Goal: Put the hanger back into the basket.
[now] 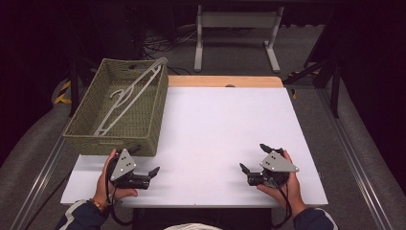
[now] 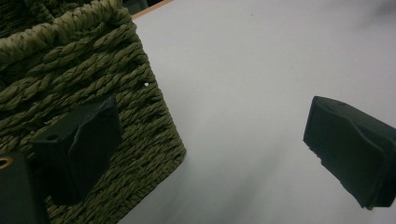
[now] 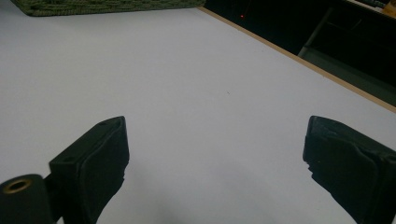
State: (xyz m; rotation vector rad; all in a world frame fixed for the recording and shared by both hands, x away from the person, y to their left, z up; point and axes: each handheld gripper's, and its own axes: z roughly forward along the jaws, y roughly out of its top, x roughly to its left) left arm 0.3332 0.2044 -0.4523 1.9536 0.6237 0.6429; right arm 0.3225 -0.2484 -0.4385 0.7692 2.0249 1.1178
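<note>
A green woven basket (image 1: 143, 122) stands at the table's left, with a white clothes hanger (image 1: 128, 96) lying slantwise inside, its end propped on the far rim. My left gripper (image 1: 146, 160) rests on the white table (image 1: 215, 129) just in front of the basket's near right corner, open and empty. In the left gripper view the basket's wall (image 2: 70, 84) is right behind one of the fingers (image 2: 88, 144). My right gripper (image 1: 253, 157) lies near the front right of the table, open with nothing between its fingers (image 3: 100, 158).
A wooden strip (image 1: 225, 81) runs along the table's far edge. Beyond it on the grey floor stand a white frame's legs (image 1: 234, 33) and some cables. Metal rails flank the table. The wide middle of the white surface is bare.
</note>
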